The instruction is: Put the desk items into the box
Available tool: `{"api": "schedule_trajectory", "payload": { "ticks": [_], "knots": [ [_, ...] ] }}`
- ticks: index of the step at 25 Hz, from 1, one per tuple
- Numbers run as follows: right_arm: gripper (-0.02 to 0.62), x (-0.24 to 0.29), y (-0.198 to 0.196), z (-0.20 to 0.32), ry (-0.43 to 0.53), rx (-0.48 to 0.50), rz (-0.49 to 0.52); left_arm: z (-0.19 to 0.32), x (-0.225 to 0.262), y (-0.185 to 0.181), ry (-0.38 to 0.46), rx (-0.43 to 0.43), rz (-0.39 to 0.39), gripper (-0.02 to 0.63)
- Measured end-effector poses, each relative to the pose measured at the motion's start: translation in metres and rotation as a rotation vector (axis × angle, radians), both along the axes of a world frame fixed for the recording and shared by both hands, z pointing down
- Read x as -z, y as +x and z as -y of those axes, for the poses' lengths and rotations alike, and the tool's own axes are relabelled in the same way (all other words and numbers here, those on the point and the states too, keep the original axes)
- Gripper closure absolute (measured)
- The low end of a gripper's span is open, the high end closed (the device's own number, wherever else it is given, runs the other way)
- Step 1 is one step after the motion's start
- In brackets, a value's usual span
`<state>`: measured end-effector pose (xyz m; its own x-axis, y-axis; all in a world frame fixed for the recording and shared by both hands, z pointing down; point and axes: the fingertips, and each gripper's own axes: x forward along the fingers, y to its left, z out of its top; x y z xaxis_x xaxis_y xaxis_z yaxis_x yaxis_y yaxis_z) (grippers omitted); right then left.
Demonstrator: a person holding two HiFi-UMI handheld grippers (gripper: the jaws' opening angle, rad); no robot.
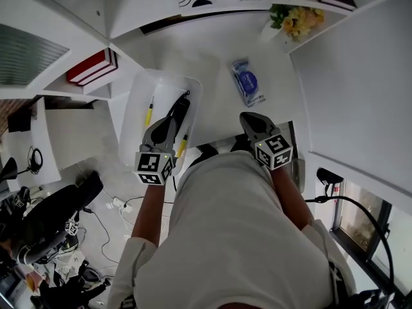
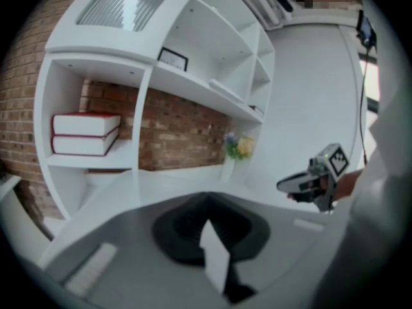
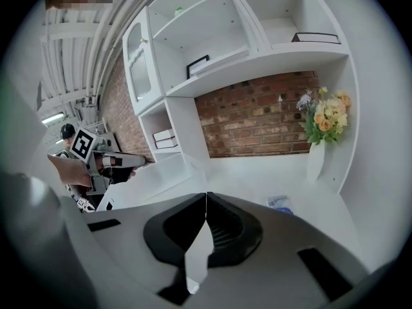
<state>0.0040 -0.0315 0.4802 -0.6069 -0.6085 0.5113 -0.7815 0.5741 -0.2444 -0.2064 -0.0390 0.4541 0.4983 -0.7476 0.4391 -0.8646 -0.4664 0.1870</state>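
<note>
One blue packet (image 1: 248, 82) just ahead of the right gripper (image 1: 248, 118)

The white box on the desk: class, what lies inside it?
A yellow pen, a second yellow pen and a black item lie inside the box; the left gripper covers its near end.

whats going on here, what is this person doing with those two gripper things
A person is clearing a white desk with a handheld gripper in each hand. In the head view the left gripper hangs over the box, jaws together and empty. The box already holds two yellow pens and a dark item. The right gripper is also shut and empty, near the desk's front edge. A blue packet lies on the desk, not yet boxed.
</note>
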Motion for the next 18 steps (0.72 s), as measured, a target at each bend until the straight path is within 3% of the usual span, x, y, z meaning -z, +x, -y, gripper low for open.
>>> {"api": "schedule_trajectory", "payload": {
  "ticks": [10,18],
  "knots": [
    [0.593,0.0054,0.0009,-0.0015,0.009,-0.009,-0.015,-0.0012,0.0053,0.0034,0.025,-0.009,-0.016,0.604],
    [0.594,0.0058,-0.0003,-0.0036,0.014,-0.021,-0.018,-0.0075,-0.0004,0.0018,-0.005,-0.009,-0.056,0.603]
  ]
}}
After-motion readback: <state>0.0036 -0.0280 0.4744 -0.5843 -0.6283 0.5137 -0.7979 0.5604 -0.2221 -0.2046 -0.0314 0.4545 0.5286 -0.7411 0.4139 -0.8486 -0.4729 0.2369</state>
